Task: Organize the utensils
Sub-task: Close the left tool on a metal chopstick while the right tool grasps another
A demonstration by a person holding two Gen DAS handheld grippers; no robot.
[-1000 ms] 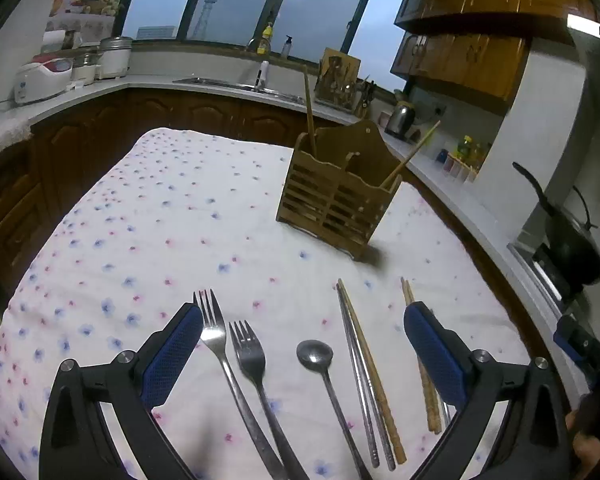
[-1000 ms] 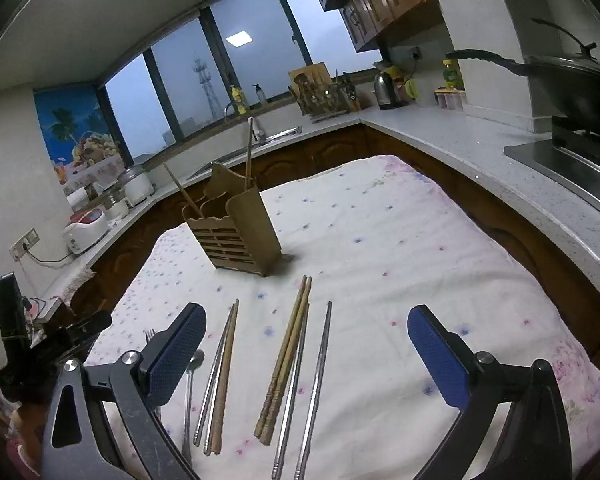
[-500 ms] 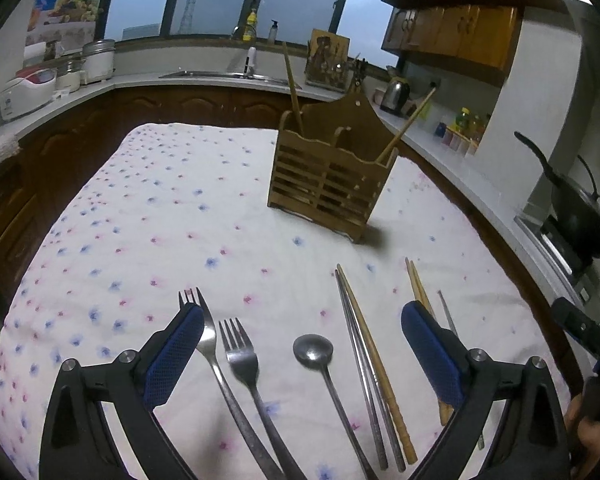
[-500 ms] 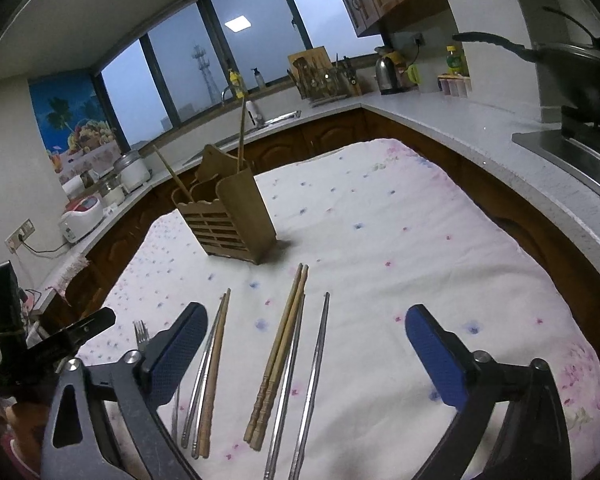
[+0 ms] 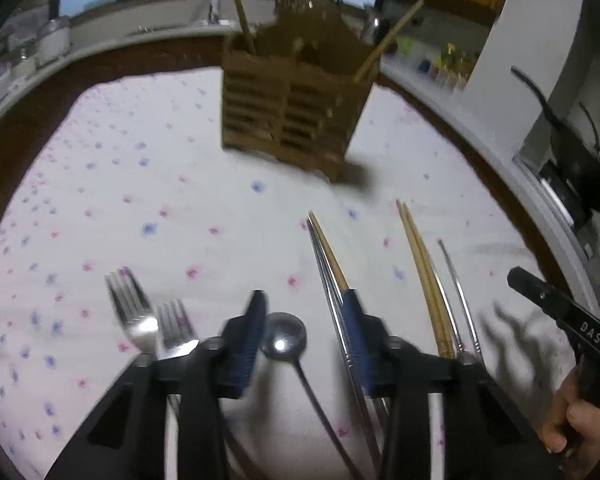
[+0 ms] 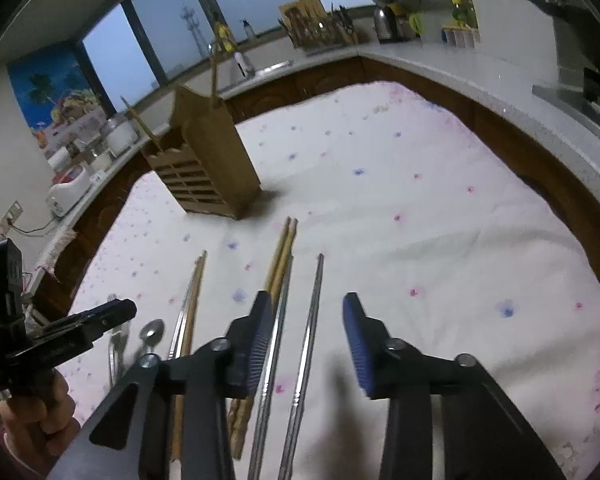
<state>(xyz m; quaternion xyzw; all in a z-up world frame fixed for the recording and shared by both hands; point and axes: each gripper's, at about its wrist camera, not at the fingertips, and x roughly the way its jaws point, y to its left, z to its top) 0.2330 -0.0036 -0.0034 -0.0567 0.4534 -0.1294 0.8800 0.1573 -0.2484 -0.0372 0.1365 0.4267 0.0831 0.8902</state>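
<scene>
A wooden utensil holder (image 5: 292,112) stands upright on the flowered tablecloth, also in the right wrist view (image 6: 204,168), with two chopsticks in it. My left gripper (image 5: 304,340) is low over the cloth, jaws partly closed on either side of a metal spoon (image 5: 283,338), a gap each side. Two forks (image 5: 140,312) lie left of it; chopsticks (image 5: 328,260) and a wooden pair (image 5: 424,264) lie right. My right gripper (image 6: 306,336) is partly closed, open around two metal chopsticks (image 6: 314,312).
A pan (image 5: 572,160) sits on the stove at the right. The counter (image 6: 420,60) with kettle, knife block and sink runs behind the table. The other gripper's handle and hand (image 6: 28,360) are close on the left of the right wrist view.
Both grippers have dropped toward the cloth and narrowed their jaws, the left around the spoon, the right around the metal chopsticks. The utensils lie where they were.
</scene>
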